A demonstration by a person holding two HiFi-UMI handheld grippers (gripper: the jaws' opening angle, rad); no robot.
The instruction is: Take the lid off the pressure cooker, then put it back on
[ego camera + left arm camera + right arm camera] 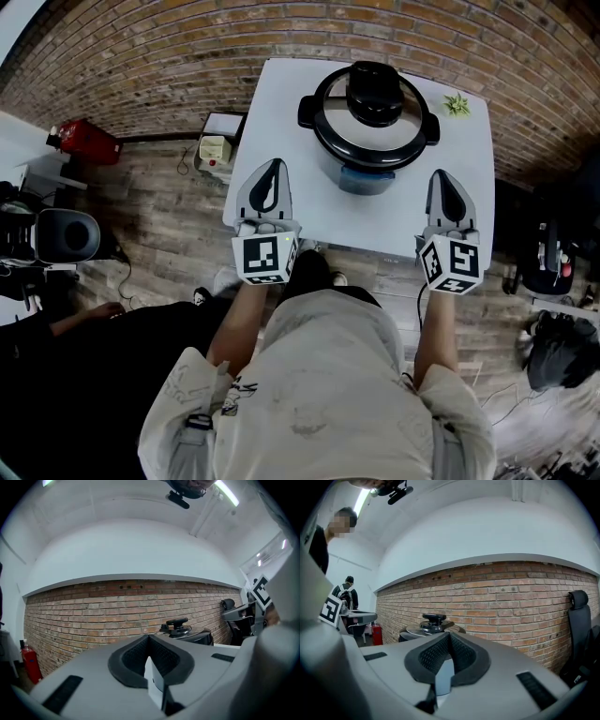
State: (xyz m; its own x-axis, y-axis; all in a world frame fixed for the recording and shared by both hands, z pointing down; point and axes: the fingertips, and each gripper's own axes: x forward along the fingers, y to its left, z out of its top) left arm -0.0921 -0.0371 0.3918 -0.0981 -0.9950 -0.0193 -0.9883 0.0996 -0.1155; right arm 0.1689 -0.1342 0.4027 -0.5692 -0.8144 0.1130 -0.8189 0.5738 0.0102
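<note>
A black and silver pressure cooker (370, 127) stands on the white table (281, 112), its lid (375, 117) on with a black knob (375, 92) on top. My left gripper (273, 166) hovers over the table's near left part, shut and empty. My right gripper (440, 175) hovers over the near right part, shut and empty too. Both stay short of the cooker, one on each side. In the left gripper view the cooker (187, 632) shows beyond the closed tips (149, 637). The right gripper view has the cooker (429, 626) left of its closed tips (449, 634).
A small green plant (457, 104) sits at the table's far right corner. A brick wall (141, 56) rises behind the table. A red extinguisher (84, 141) and a box (215, 148) lie on the wooden floor at left. Office chairs (56, 234) stand at both sides.
</note>
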